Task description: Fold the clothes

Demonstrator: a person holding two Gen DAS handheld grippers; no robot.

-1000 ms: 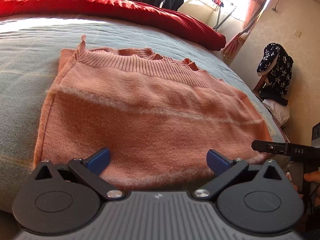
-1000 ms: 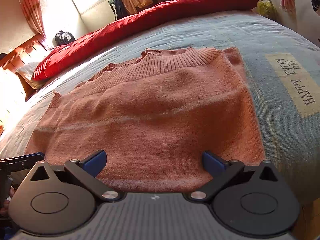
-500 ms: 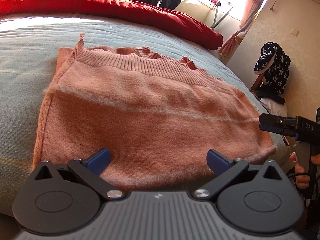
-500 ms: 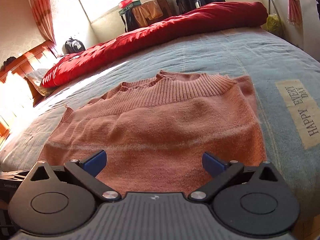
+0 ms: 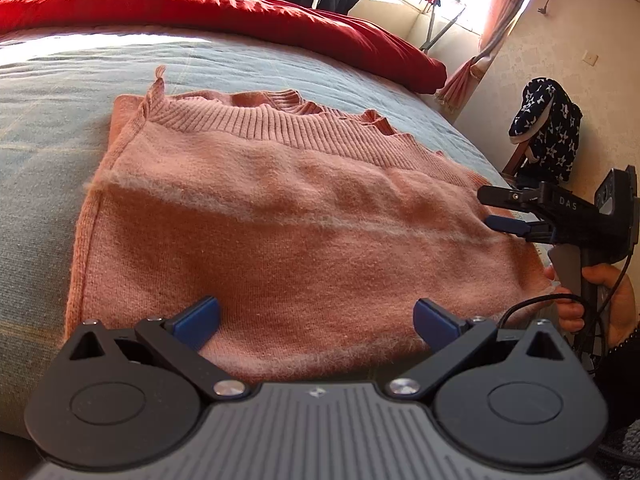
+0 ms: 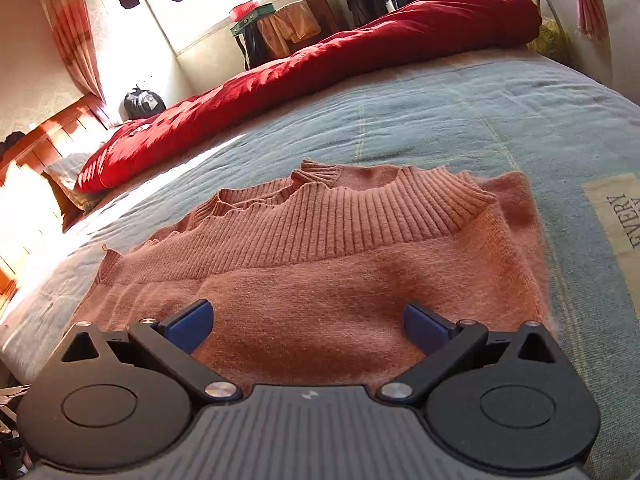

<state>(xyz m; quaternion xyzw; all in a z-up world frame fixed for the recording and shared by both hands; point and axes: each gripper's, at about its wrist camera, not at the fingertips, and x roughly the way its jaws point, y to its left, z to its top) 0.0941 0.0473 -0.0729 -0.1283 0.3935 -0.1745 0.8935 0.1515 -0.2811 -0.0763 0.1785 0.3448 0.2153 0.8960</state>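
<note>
A pink knitted sweater lies folded flat on the bed, its ribbed hem and collar at the far side. My left gripper is open over the sweater's near edge, nothing between its blue pads. In the right wrist view the same sweater fills the foreground and my right gripper is open above its near part. From the left wrist view the right gripper shows from the side at the sweater's right edge, its fingers apart, held by a hand.
The grey-blue bedspread carries a printed patch to the right of the sweater. A red duvet lies along the far side of the bed. A star-patterned garment hangs on a chair beside the bed. Clothes hang by the window.
The right gripper has risen and moved forward over the sweater, which now fills more of its view. The left gripper has barely moved. Both stay open.
</note>
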